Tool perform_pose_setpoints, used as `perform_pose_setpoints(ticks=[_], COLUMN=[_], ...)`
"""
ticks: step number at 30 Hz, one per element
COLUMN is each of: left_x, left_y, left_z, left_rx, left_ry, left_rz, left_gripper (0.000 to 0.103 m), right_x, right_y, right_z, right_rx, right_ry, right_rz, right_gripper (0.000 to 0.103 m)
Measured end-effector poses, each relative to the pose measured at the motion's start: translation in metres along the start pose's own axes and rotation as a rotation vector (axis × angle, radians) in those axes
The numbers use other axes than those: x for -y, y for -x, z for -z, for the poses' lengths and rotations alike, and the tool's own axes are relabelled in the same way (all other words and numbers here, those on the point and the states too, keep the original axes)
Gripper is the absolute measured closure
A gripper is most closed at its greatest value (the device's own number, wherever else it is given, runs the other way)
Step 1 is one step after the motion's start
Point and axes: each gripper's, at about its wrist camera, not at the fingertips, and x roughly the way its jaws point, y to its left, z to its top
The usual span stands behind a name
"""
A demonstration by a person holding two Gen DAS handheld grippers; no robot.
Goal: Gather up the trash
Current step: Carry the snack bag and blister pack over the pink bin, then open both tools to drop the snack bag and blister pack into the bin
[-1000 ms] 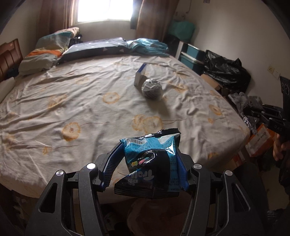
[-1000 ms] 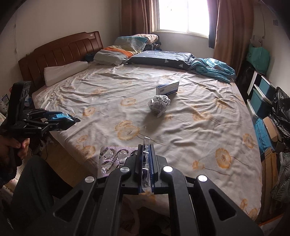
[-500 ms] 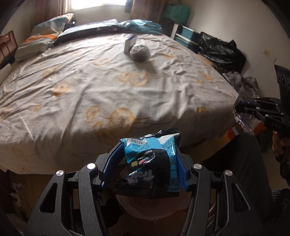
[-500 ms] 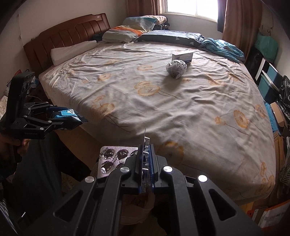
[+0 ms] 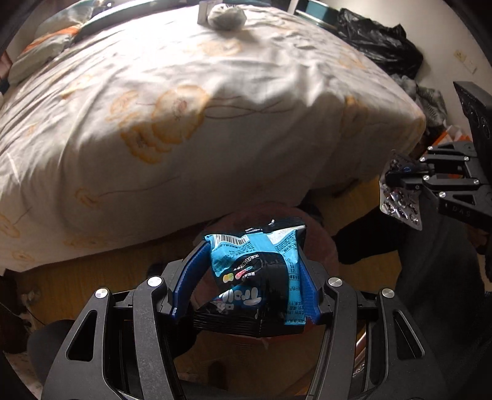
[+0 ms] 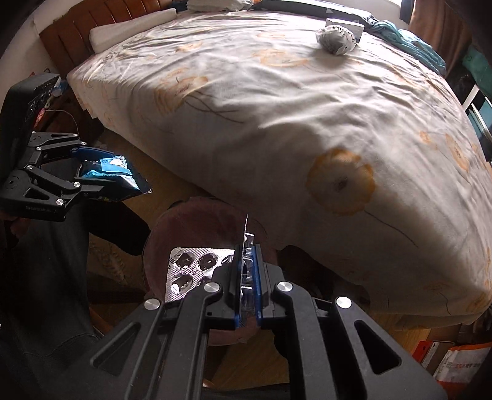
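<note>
My left gripper (image 5: 250, 261) is shut on a crumpled blue and black snack wrapper (image 5: 258, 277); the same wrapper (image 6: 113, 175) shows at the left of the right wrist view. My right gripper (image 6: 247, 255) is shut on a silver blister pack (image 6: 190, 270), which also shows at the right of the left wrist view as a foil sheet (image 5: 399, 200). Both grippers point steeply down over a round reddish-brown bin (image 6: 200, 224) on the floor at the foot of the bed. A crumpled paper ball (image 6: 335, 40) and a small white box (image 6: 344, 24) lie far off on the bedsheet.
The bed (image 6: 307, 123) with a flowered sheet fills the upper part of both views, its edge just beyond the bin. A black plastic bag (image 5: 378, 40) and boxes (image 6: 455, 363) crowd the floor at the right. A person's dark trouser legs (image 6: 46, 261) are beside the bin.
Both grippers have dropped from above the bed and tipped down toward the floor, so the bin now lies under them. Wrapper and blister pack stay gripped as before.
</note>
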Motion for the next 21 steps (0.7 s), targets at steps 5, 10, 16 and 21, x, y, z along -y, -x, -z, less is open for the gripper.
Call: perform_pose_setpoints(ticks=[5, 10, 16, 21], left_x=[0.004, 0.009, 0.011, 0.006], left_y=[-0.033, -0.061, -0.092, -0.121], left_z=[0.009, 0.012, 0.01, 0.011], left_rx=[-0.083, -0.152, -0.221, -0.289], left_ry=[0.002, -0.015, -0.044, -0.036], left_rz=[0.012, 0.033, 0.04, 0.056], left_gripper=[0.047, 0.047, 0.047, 0.047], right_x=[-0.002, -0.002, -0.003, -0.007], right_y=[-0.028, -0.053, -0.087, -0.111], right_z=[0.008, 0.013, 0.007, 0.005], right_rx=[-0.081, -0.156, -0.243, -0.303], right_ry=[0.027, 0.058, 0.11, 0.164], right_rz=[-0.009, -0.018, -0.006, -0.03], right_gripper=[0.097, 0.097, 0.097, 0.097])
